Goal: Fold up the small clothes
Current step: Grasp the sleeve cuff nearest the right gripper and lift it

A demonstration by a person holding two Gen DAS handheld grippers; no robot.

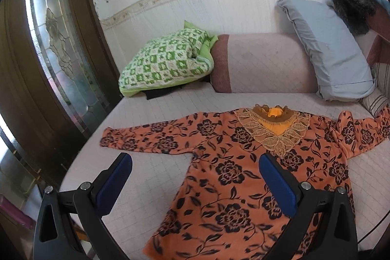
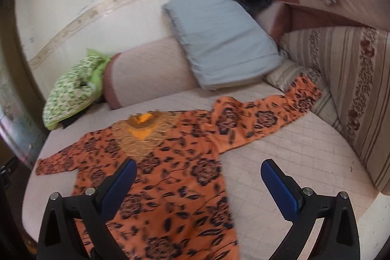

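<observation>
We see a long-sleeved orange top with black rose-and-leaf print (image 1: pixel 229 177) (image 2: pixel 165 177) lying flat, front up, on the pale pink quilted bedspread (image 1: pixel 156 113) (image 2: pixel 292 152). Gold lace bib (image 1: pixel 273 135) (image 2: pixel 143 138) around the neck, brighter orange panel inside it. Fabric looks soft and mostly smooth; some bunching at the shoulder on our right.

Long axis of the body runs hem to collar: hem nearest the cameras, neck pointing away toward the pink bolster cushion (image 1: pixel 263 62) (image 2: pixel 151 65) along the wall. Sleeves spread sideways across that axis. Sleeve on our left (image 1: pixel 146 138) (image 2: pixel 56 162) lies straight, cuff near the bed edge. The other sleeve (image 1: pixel 360 133) (image 2: pixel 268 113) angles up toward the striped floral pillow (image 2: pixel 341 79), cuff touching or just over a smaller striped cushion; can't tell which.

Left gripper (image 1: pixel 195 162): blue-padded fingers (image 1: pixel 114 184) wide apart, holding nothing, over the left side of the top by the armpit. Right gripper (image 2: pixel 198 167): fingers (image 2: pixel 280 187) also wide apart, empty, straddling the top's right side edge; one finger over fabric, one over bare bedspread. Can't tell whether either touches the cloth.

Behind: green-and-white patterned folded quilt (image 1: pixel 165 60) (image 2: pixel 70 91) left of the bolster, light grey-blue pillow (image 1: pixel 326 45) (image 2: pixel 221 40) leaning on it.
</observation>
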